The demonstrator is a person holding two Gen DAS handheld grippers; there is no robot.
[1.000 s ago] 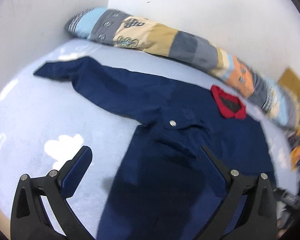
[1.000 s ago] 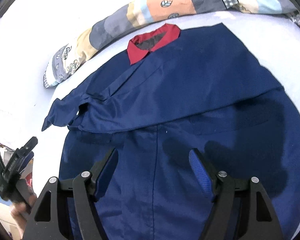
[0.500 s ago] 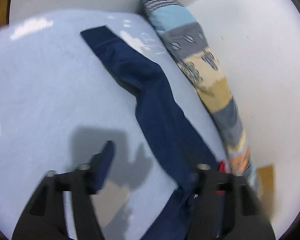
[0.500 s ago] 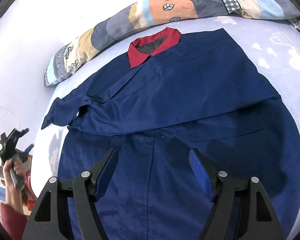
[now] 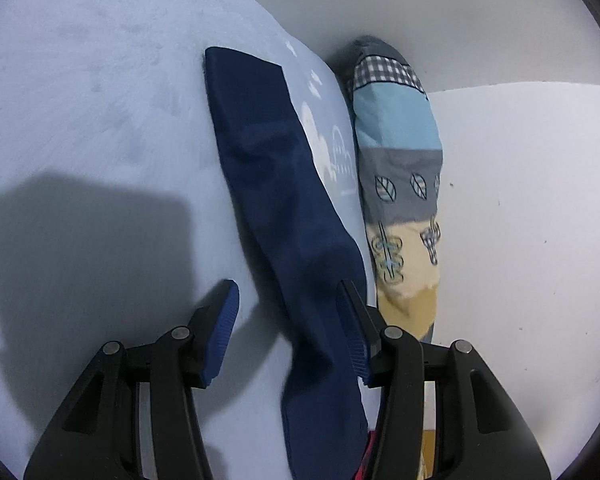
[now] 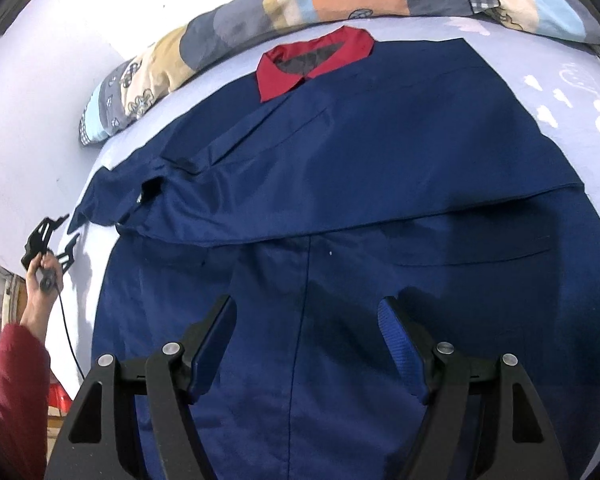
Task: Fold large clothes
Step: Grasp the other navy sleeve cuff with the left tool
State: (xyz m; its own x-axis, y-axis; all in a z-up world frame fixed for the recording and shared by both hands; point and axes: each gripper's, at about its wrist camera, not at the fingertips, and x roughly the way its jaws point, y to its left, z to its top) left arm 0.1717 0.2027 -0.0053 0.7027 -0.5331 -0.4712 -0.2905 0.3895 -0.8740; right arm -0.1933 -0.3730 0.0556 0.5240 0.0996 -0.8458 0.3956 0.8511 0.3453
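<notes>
Having narrowed, left gripper (image 5: 288, 312) now faces the sleeve (image 5: 276, 184).

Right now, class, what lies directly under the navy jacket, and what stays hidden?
Under the navy jacket lies the pale blue bedsheet with white prints. The sheet beneath the jacket's body is covered, so nothing there can be seen.

Navy jacket (image 6: 340, 200) with red collar (image 6: 312, 60); patchwork quilt (image 5: 400, 184); pale blue sheet (image 5: 80, 100).
</notes>
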